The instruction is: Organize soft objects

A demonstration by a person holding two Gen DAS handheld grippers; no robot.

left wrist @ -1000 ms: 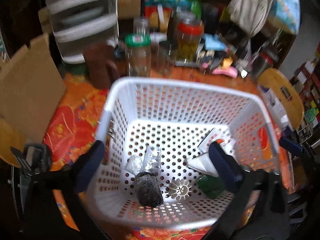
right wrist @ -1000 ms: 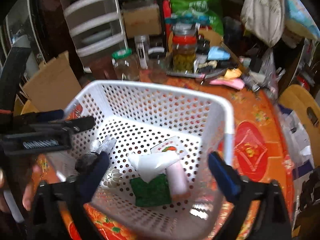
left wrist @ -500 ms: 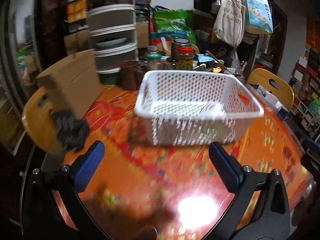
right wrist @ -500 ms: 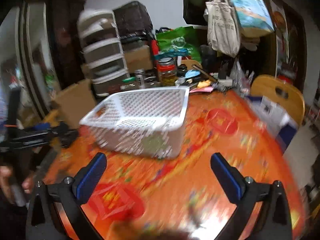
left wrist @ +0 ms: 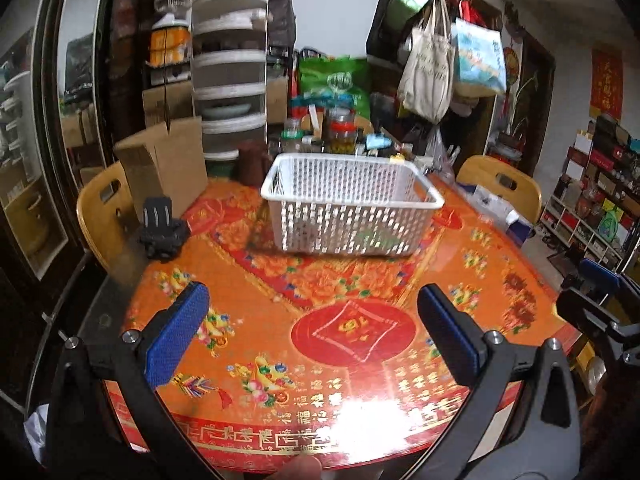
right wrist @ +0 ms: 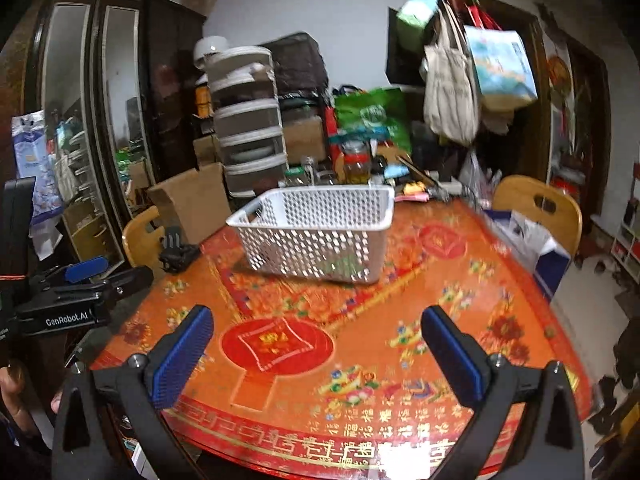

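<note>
A white perforated basket (left wrist: 352,210) stands on the far half of the round orange-red table (left wrist: 340,320); it also shows in the right wrist view (right wrist: 316,236). Dark and green shapes show dimly through its holes (left wrist: 376,238). My left gripper (left wrist: 314,332) is open and empty, held back over the table's near edge, well short of the basket. My right gripper (right wrist: 316,346) is open and empty too, over the near edge to the right. The left gripper's side (right wrist: 76,296) shows at the left of the right wrist view.
A black camera mount (left wrist: 160,228) sits at the table's left edge. A cardboard box (left wrist: 164,168) and wooden chairs (left wrist: 500,184) stand around the table. Jars and clutter (left wrist: 340,136) crowd the far side behind the basket. A white drawer tower (left wrist: 232,76) stands behind.
Both grippers have pulled back and up from over the basket to the table's near edge. The basket now looks small and far, with its contents inside.
</note>
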